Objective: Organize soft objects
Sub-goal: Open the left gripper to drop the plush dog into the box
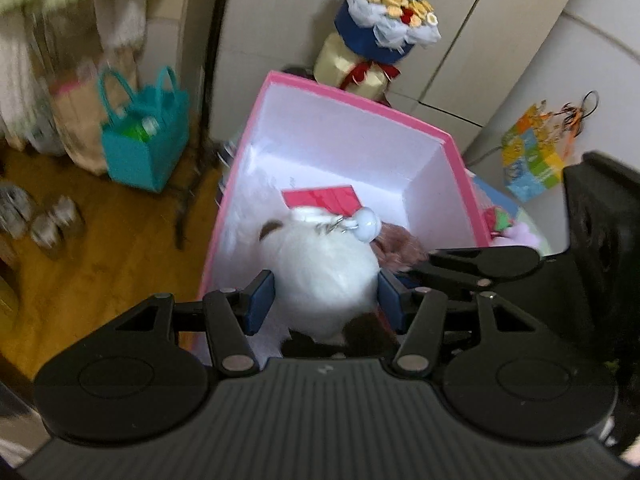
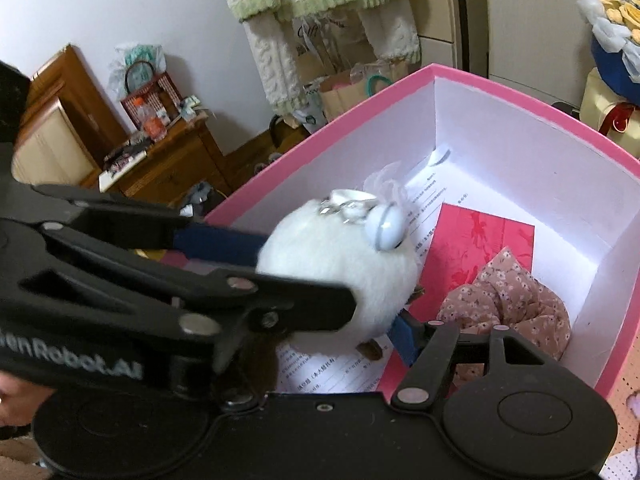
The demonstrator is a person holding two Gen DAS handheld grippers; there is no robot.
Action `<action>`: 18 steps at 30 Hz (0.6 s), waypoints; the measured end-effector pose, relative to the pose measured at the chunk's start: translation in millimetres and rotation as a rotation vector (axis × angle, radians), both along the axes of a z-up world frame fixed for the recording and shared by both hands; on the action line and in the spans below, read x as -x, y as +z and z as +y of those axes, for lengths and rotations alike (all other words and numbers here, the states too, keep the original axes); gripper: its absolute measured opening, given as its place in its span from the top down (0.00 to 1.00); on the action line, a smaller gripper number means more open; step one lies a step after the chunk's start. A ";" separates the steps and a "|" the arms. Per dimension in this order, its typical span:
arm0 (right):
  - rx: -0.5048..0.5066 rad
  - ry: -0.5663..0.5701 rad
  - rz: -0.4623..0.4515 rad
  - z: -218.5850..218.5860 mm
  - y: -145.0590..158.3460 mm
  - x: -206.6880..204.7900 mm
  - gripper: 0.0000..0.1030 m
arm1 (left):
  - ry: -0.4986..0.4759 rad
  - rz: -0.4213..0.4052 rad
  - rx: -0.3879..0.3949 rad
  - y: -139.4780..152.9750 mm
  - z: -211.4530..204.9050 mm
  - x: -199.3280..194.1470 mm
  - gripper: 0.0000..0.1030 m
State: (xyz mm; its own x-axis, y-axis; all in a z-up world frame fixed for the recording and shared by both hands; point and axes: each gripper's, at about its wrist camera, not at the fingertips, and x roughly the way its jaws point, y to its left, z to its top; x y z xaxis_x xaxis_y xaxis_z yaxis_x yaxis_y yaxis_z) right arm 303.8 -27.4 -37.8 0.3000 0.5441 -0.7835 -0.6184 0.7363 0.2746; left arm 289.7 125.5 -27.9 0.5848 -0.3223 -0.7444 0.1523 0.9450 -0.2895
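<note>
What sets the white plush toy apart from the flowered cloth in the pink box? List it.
The white plush toy is round and fluffy; the flowered cloth is crumpled and thin. The toy sits clamped in the left gripper; the cloth lies loose in the pink box. Both are soft.

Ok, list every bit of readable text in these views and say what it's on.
"...enRobot.AI": white letters on the left tool's black arm, start cut off.
Printed sheets in the pink box: lines of print, too small to read.
Colourful bag: pattern too blurred to read.
Nothing else legible.
</note>
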 end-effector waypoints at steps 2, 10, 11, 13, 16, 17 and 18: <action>0.016 -0.001 -0.035 0.6 2.8 4.7 0.25 | 0.033 -0.032 -0.057 2.5 -1.7 4.1 0.45; -0.008 0.012 -0.116 -16.8 27.1 30.7 0.20 | 0.040 -0.133 -0.109 29.5 5.9 32.3 0.43; -0.014 0.009 -0.123 -20.4 30.1 33.7 0.20 | 0.035 -0.144 -0.115 34.0 5.5 36.7 0.42; -0.022 0.005 -0.136 -28.0 37.1 41.2 0.20 | 0.020 -0.166 -0.127 43.4 2.4 45.7 0.39; -0.021 -0.011 -0.160 -40.7 49.1 56.0 0.20 | -0.019 -0.190 -0.139 56.1 -1.5 61.3 0.38; -0.022 -0.012 -0.168 -44.5 53.4 61.0 0.20 | -0.035 -0.198 -0.142 60.6 -3.3 66.8 0.37; -0.024 -0.017 -0.177 -49.0 58.1 67.0 0.20 | -0.054 -0.207 -0.143 65.5 -4.9 73.6 0.35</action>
